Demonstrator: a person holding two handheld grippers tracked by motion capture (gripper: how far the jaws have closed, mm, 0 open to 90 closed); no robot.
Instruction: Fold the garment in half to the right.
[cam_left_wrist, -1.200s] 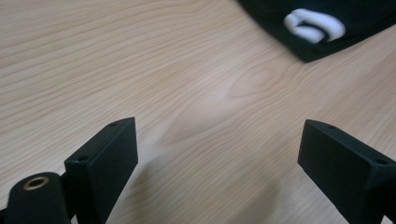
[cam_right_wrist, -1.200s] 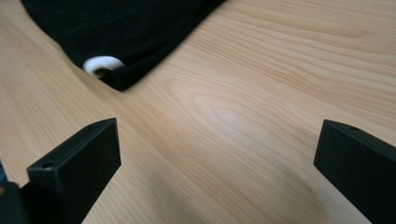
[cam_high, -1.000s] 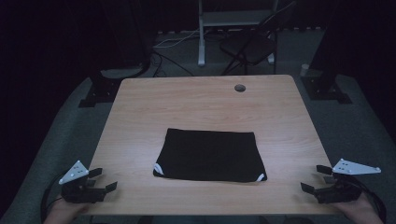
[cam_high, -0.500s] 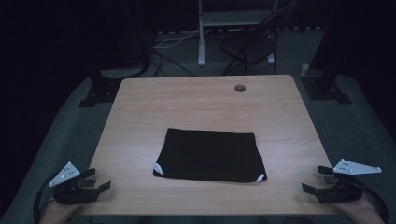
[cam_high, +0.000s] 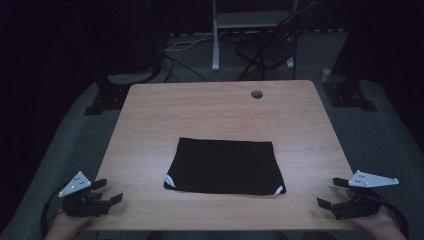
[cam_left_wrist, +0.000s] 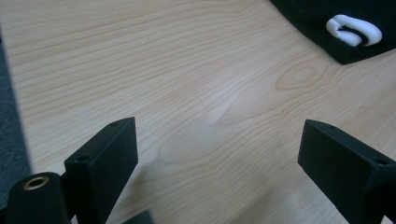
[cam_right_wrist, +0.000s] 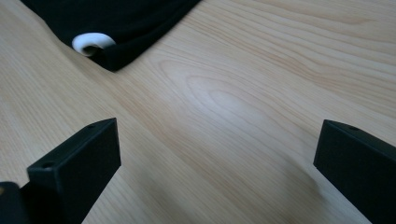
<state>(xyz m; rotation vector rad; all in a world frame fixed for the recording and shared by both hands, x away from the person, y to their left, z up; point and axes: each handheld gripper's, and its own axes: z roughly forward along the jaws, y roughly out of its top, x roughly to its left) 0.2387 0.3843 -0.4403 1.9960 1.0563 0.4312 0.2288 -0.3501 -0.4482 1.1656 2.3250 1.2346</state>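
Lying between both gaping tongs, well apart, folded black cloth (cam_high: 225, 165)

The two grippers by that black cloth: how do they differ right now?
The left gripper sits beside the table's near left corner, the right gripper beside its near right corner. The folded black cloth lies between them. Both are open, empty, clear of the cloth, and carry a grey three-cornered plate.

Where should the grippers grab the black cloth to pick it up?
Probably at the two near corners of the black cloth, where the white trim curls up. It lies flat and folded, so an edge is easier to pinch than the middle. The left gripper could slide in low from the near left, the right gripper from the near right; both are open and off the cloth.
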